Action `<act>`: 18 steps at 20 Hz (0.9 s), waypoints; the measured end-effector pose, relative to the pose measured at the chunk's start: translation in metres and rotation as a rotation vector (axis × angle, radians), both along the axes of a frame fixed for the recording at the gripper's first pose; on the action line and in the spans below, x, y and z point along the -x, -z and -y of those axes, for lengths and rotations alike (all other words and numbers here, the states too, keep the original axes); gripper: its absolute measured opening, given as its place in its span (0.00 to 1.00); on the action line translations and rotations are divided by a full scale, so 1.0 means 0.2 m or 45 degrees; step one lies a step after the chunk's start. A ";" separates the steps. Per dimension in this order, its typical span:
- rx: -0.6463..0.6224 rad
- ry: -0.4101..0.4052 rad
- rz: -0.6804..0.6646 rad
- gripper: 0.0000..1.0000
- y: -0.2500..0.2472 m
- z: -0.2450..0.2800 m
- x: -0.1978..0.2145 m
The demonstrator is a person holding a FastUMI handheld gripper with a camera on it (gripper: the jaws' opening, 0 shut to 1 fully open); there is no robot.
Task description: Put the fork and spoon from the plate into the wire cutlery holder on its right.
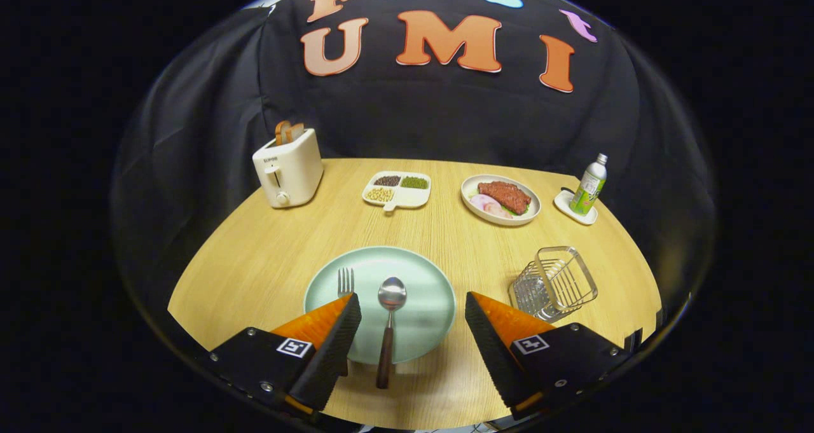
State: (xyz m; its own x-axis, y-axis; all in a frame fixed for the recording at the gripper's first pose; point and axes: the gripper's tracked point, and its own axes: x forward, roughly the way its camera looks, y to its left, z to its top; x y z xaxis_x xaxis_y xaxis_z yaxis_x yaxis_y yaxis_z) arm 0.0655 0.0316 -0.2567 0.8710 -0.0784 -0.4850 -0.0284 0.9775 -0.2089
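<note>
We hold our gripper fingers wide apart above the plate, spoon between them, fork beside (holder waits right). The spoon looks stiff, light, slippery; we'd grip its dark handle.

Not much you can actually read here: the toaster at the left of the frame has a tiny dark wordmark on its front, too small to make out, and the bottle far right has print on its wrap that's just blur. Only clear signs are the square black-and-white marker tags at the bottom, one on each finger of the gripper, fingers spread wide, no letters or numbers.
</note>
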 end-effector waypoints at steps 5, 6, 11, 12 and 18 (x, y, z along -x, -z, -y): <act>0.003 0.011 -0.105 0.99 0.19 0.02 -0.04; 0.013 0.009 -0.120 0.99 0.22 0.03 -0.04; 0.033 -0.003 -0.200 0.89 0.33 0.01 -0.05; 0.040 -0.002 -0.211 0.84 0.35 0.01 -0.05; 0.033 -0.031 -0.272 0.56 0.42 -0.03 -0.03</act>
State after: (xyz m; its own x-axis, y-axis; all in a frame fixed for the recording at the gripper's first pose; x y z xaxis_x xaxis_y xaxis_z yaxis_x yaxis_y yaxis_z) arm 0.0724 0.0372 -0.3412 0.7504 -0.0737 -0.6569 -0.0979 0.9704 -0.2206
